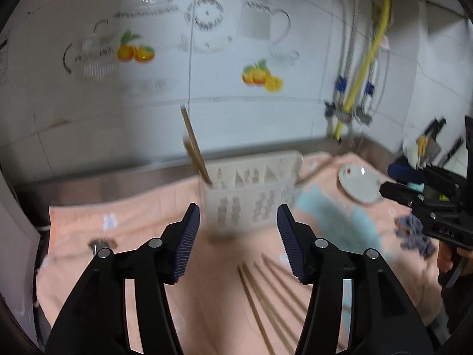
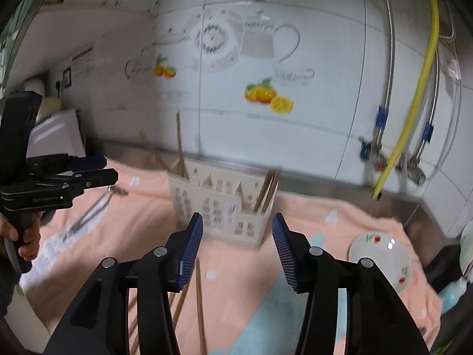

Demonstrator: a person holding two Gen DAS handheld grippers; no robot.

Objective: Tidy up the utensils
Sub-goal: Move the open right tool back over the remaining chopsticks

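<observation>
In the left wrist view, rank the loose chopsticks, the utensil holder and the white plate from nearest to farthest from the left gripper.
From the left gripper:
1. Loose chopsticks, on the towel beside its right finger.
2. Utensil holder, straight ahead.
3. White plate, farther off to the right.

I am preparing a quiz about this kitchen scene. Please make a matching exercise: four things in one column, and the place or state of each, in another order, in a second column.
Things:
1. cream plastic utensil holder
2. loose wooden chopsticks
3. white ceramic bowl with red marks
4. left gripper

Places or states:
A. lying flat on the pink towel
B. open, holding nothing
C. standing, with chopsticks inside
D. tipped on its side

Pairs: 1-C, 2-A, 3-D, 4-B
</observation>
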